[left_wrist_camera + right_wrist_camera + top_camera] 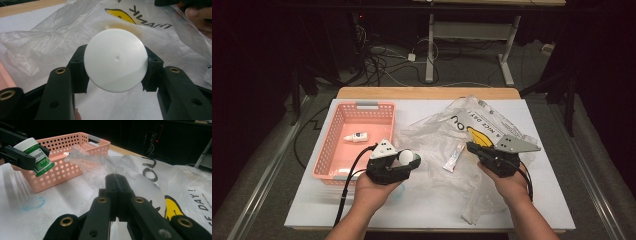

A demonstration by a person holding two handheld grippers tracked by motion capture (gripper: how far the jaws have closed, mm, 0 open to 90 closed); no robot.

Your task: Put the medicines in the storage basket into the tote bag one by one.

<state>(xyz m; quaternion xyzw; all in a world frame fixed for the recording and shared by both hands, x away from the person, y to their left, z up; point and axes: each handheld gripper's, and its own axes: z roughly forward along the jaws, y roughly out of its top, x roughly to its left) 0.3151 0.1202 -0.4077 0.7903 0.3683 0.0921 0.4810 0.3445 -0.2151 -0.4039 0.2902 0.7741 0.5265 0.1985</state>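
Above the white worktop (422, 200), between the pink perforated plastic basket (332, 145) and the crumpled clear plastic bag (437, 132) printed with a yellow smiley, the left tool (409, 161) is clamped across a small white-capped jar with a green label (35, 156), its jaws pressing on opposite sides just below the round cap. Held clear of the surface, the jar appears bound for the basket, where a small white dropper bottle (356, 137) already lies. The right tool (117, 181), jaws together, pinches the bag's film, probably to steady it. A slim white tube (454, 157) lies on the bag.
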